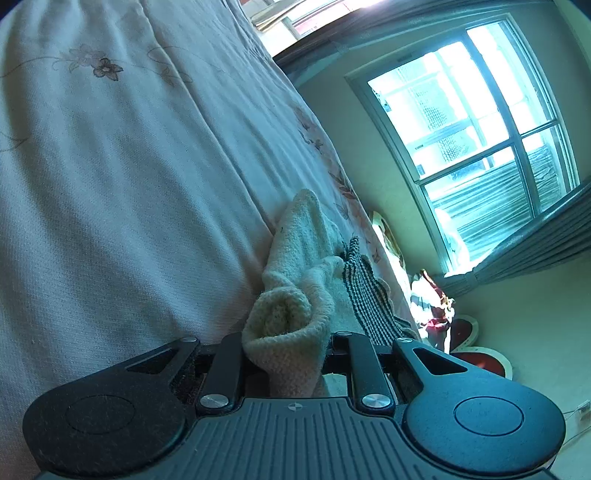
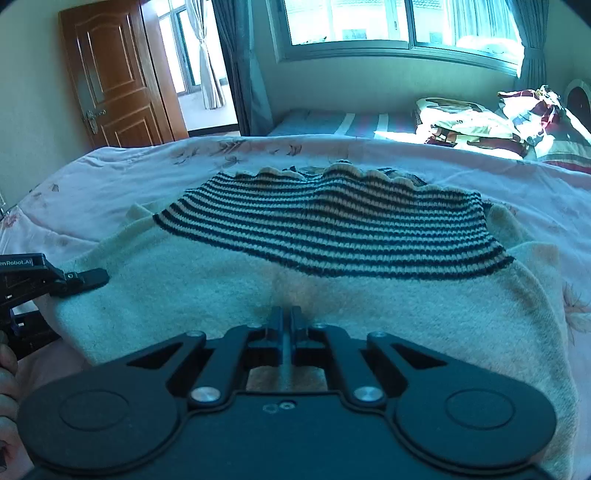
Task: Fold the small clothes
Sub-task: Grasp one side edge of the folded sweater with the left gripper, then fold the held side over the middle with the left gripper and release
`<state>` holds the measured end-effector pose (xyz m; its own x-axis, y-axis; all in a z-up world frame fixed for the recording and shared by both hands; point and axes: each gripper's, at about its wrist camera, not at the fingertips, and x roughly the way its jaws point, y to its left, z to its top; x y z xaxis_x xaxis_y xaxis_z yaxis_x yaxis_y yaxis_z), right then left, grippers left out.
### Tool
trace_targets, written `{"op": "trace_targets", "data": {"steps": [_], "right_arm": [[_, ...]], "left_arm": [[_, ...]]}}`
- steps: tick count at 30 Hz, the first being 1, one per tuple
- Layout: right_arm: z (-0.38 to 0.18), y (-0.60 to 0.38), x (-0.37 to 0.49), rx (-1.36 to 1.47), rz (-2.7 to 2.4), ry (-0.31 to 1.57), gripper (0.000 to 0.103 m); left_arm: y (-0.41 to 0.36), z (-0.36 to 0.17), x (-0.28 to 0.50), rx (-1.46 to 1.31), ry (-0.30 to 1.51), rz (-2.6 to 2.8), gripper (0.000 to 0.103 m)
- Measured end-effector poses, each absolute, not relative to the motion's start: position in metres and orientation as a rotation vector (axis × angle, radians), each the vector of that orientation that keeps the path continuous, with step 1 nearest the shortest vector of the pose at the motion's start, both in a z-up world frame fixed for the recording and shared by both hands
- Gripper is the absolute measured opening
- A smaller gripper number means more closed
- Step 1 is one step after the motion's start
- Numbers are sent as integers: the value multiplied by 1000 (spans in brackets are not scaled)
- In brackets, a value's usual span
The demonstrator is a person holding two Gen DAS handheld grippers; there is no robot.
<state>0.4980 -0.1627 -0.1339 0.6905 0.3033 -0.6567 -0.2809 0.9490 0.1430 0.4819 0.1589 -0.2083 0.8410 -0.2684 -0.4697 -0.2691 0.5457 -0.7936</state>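
A small cream knit sweater [image 2: 207,291] with a dark striped panel [image 2: 332,229] lies spread on the bed. My right gripper [image 2: 287,321] is shut on the near cream edge at its middle. My left gripper [image 1: 288,347] holds a bunched cream sleeve or side edge [image 1: 284,321] between its fingers; the striped part [image 1: 364,291] shows beyond it. The left gripper also shows in the right wrist view [image 2: 86,278], at the sweater's left edge.
The bed has a pale floral cover [image 2: 110,173] [image 1: 110,184]. A second bed with piled bedding [image 2: 480,122] stands behind, under a window [image 2: 399,22]. A wooden door [image 2: 110,74] is at the back left.
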Motion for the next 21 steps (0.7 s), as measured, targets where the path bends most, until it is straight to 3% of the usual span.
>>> {"op": "trace_targets", "data": {"steps": [7,13,16,18,19,20,21], "right_arm": [[-140,-177,497,130,337,726,1],[-142,-217,507,435,351,777,0],[-149,-285,498,767,284,743,24],[-155,-336,483,960,271,717,30],[-154,-355,475,1004,270,700,44],[-151,-368,467,1016,258,692,71],[-148,-380,461,1019,251,685,80]], "left_arm": [[124,-136,491,-893,475,-222,17],[34,-83,528,-651,606,-409,17],[-18,-91,539,-503,718,-440,18],[-54,-106,541,-430,789,-494,18],[-66,-113,540,-404,808,-510,18],[-80,-122,538,-368,839,-518,19],[-91,-126,535,-332,855,-514,23]]}}
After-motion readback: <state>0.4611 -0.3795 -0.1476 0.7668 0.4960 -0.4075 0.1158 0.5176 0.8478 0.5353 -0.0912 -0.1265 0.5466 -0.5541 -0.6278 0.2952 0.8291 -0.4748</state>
